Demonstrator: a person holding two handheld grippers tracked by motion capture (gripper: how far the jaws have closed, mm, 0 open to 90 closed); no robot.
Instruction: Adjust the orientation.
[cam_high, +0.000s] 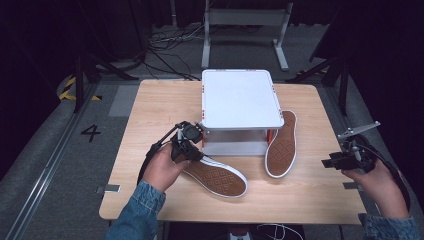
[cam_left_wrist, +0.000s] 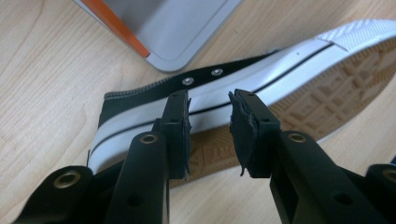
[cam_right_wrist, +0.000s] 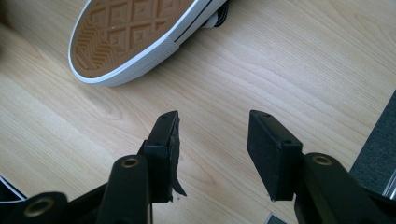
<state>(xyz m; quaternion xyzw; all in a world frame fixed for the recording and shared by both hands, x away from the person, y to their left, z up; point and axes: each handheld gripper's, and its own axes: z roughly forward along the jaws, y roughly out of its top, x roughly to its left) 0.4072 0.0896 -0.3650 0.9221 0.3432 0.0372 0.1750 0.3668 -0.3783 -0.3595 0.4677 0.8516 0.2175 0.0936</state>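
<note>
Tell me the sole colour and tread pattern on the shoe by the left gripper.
Tan-brown sole with a diamond-grid tread, edged in white rubber; clearest in the high view.

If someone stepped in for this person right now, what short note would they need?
Left tool: jaws part open around the sole edge of the near shoe, not clearly pressing on it.
Right tool: open, empty, above bare table at the right edge.
Both shoes lie sole-up; the second shoe lies beside the white stand, toe partly under it.
Done: left tool has reached the near shoe.
Left: probably grip and lift it; the second shoe is untouched.
</note>
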